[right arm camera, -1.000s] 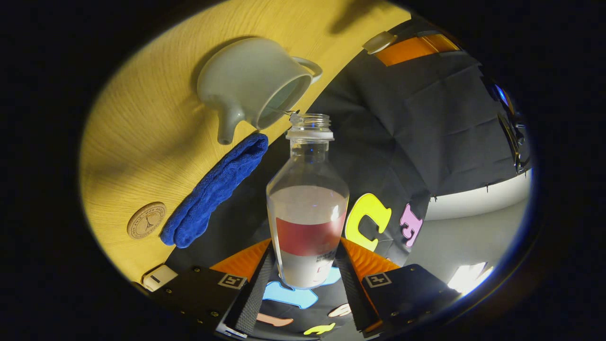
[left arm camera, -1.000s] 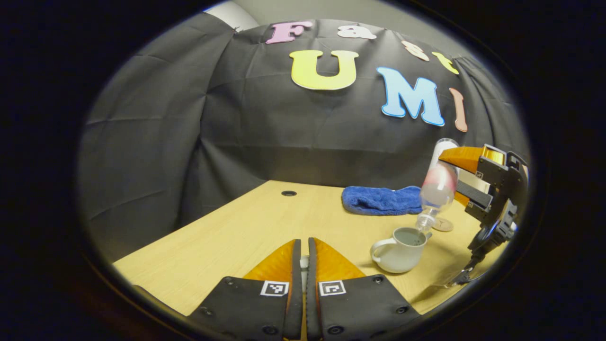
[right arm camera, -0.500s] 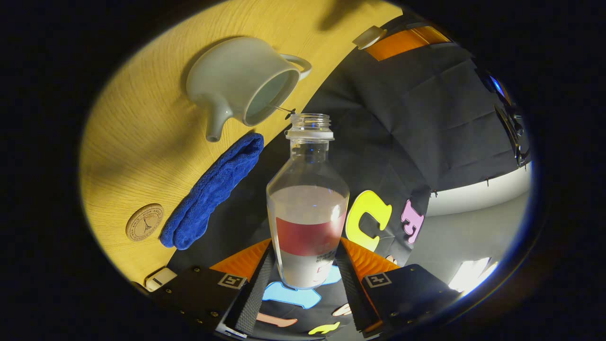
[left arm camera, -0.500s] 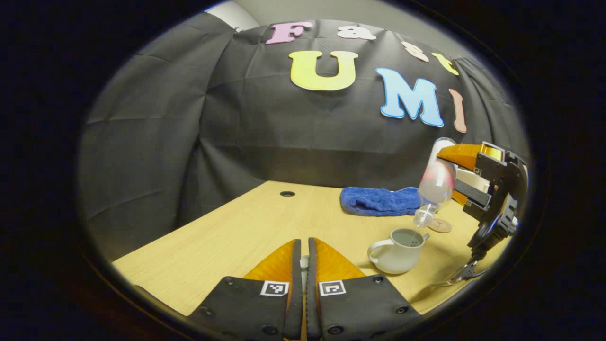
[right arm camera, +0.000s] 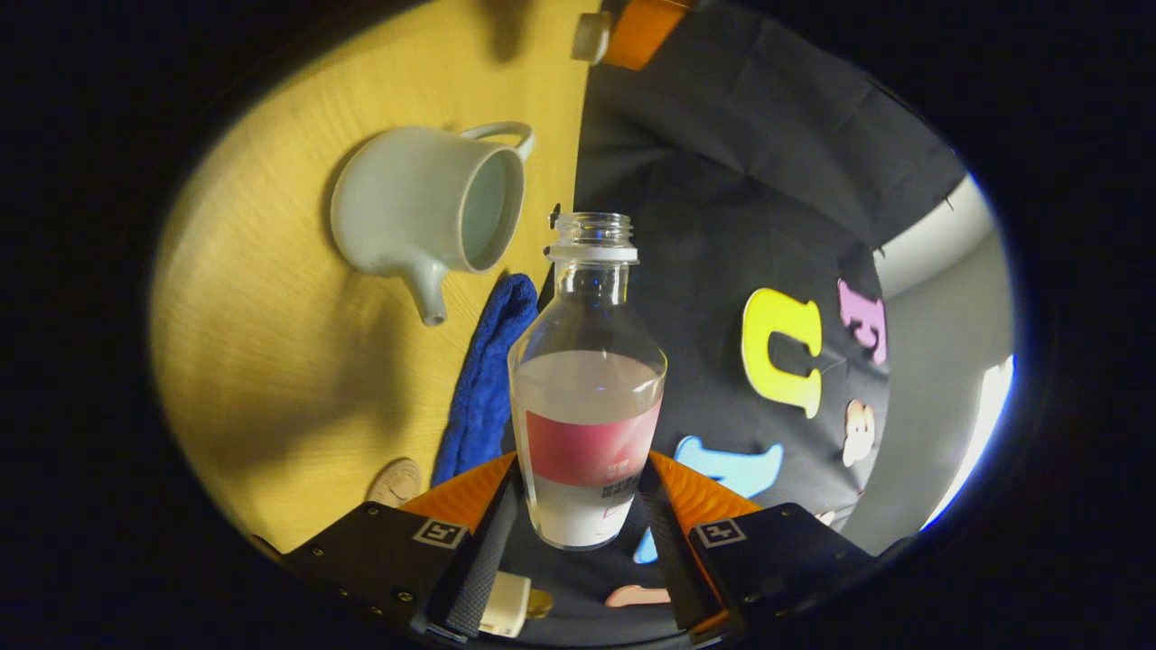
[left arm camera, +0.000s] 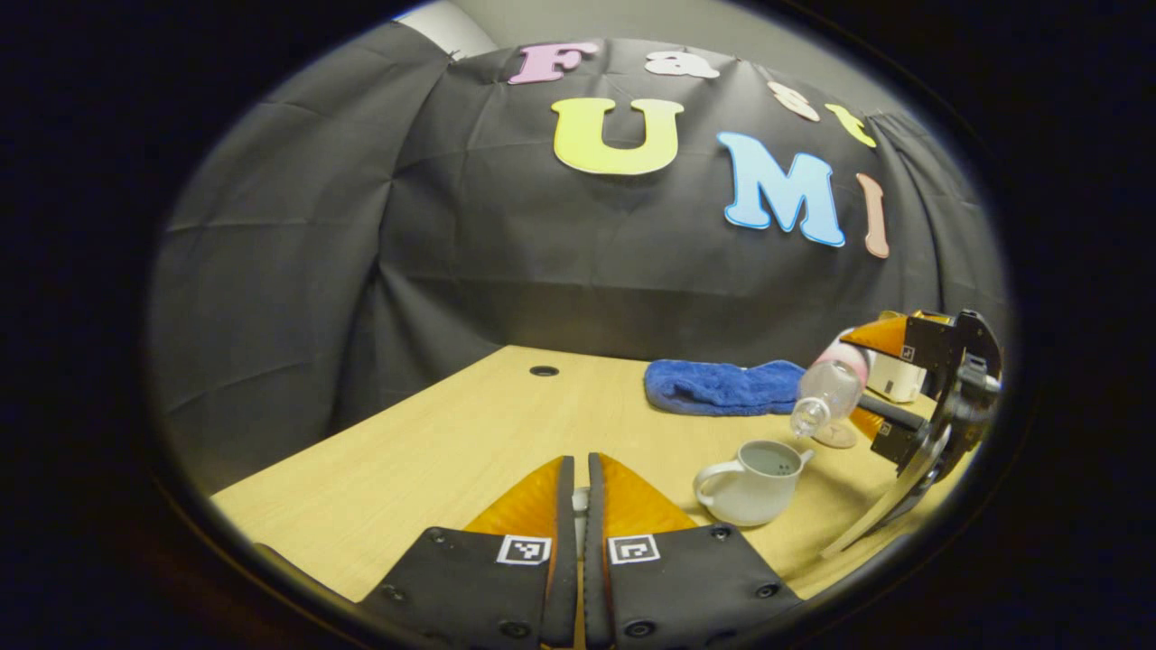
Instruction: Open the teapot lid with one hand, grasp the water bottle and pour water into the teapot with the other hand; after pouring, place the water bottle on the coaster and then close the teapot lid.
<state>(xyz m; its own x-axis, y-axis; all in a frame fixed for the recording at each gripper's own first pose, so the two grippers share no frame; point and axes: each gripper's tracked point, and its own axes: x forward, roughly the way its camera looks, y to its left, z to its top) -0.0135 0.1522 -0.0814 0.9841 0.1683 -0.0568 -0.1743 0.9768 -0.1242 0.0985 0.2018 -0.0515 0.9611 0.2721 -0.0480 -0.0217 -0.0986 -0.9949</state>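
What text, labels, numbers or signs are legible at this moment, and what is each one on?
Label on the water bottle: fine print, too small to read.
Face of the coaster: engraved mark, too blurred to read.
Bodies of the left gripper and right gripper: square coded markers, no words.
Nothing here can be quoted.

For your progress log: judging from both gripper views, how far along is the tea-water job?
Done: the teapot stands open, its lid pinched in the left gripper.
In hand: the right gripper grips the bottle, tilted near the pot; no stream shows.
Left: stand the bottle on the coaster, then put the lid back.
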